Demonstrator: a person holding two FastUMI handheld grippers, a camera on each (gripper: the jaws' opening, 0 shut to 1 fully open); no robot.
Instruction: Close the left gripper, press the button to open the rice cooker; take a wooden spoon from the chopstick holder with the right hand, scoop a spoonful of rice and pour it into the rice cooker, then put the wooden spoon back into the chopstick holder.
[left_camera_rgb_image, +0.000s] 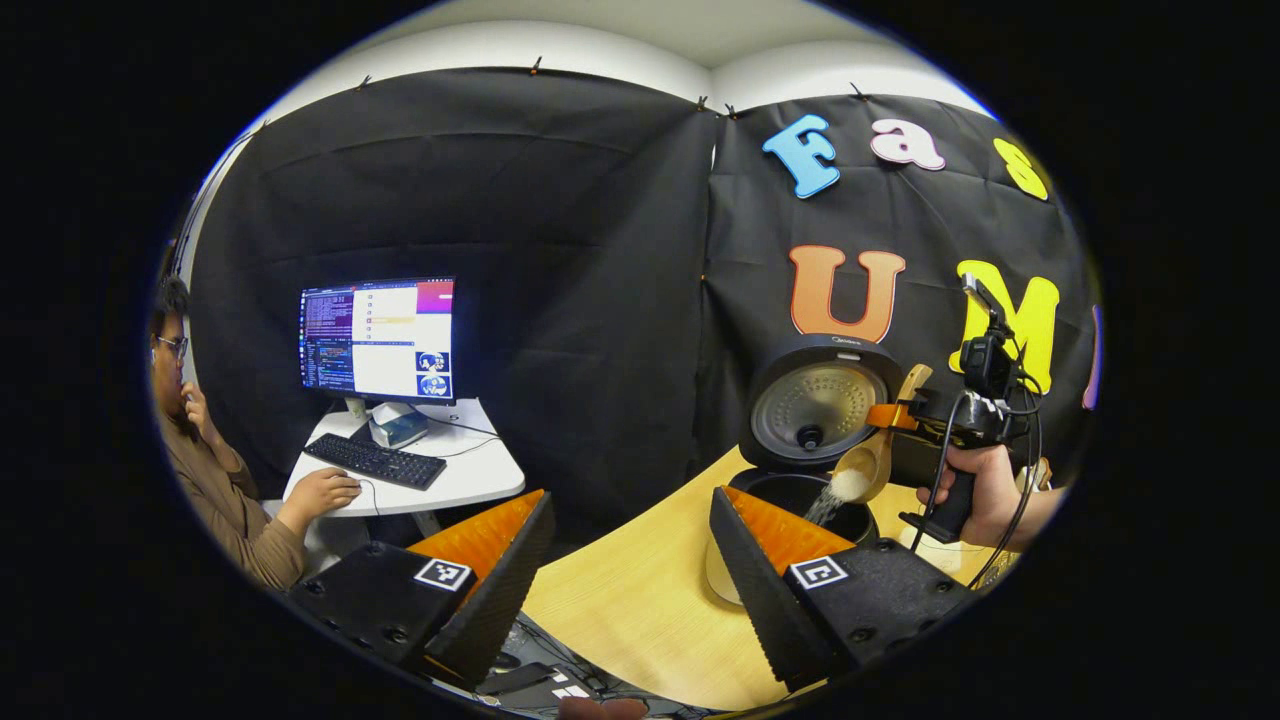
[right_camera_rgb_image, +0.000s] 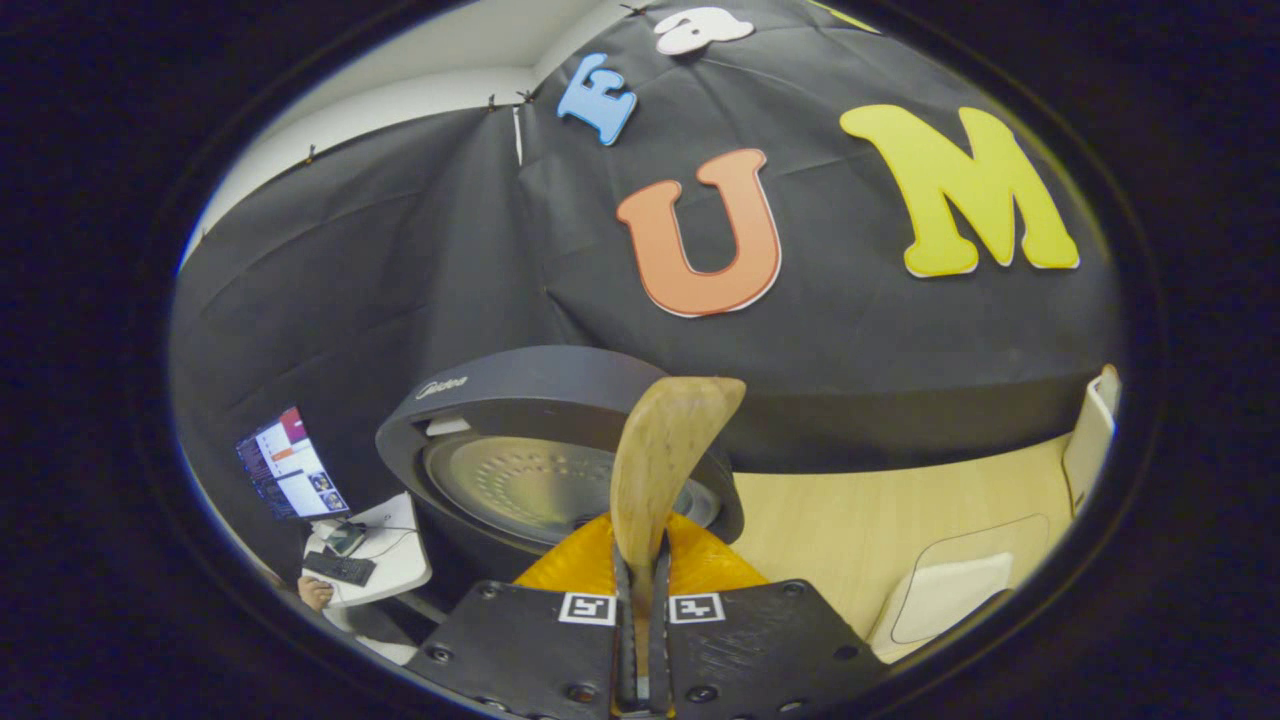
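Jaws first: the left gripper (left_camera_rgb_image: 630, 560) has its fingers spread wide with nothing between them, low in the left gripper view; the right gripper (right_camera_rgb_image: 640, 600) is pinched tight on the handle of the wooden spoon (right_camera_rgb_image: 660, 470), both fingers squeezing it at the bottom centre of the right gripper view; the handle's long axis runs straight up and away from those fingers, its end curling toward the upper middle. In the left gripper view the same right gripper sits at right of centre, held by a hand (left_camera_rgb_image: 985, 495), with the spoon bowl tipped down and to the left and rice (left_camera_rgb_image: 835, 498) streaming off it into the rice cooker (left_camera_rgb_image: 800, 495); the cooker's lid (left_camera_rgb_image: 815, 405) stands open just behind the spoon, so the pot is taking the rice right now; can't tell how much is in there already. I'd say the pour is nearly done and the spoon goes back to the chopstick holder next, with the right gripper doing it; the table (left_camera_rgb_image: 640, 590) fills the lower middle; a person at a desk with a monitor (left_camera_rgb_image: 378, 340) sits at the left.
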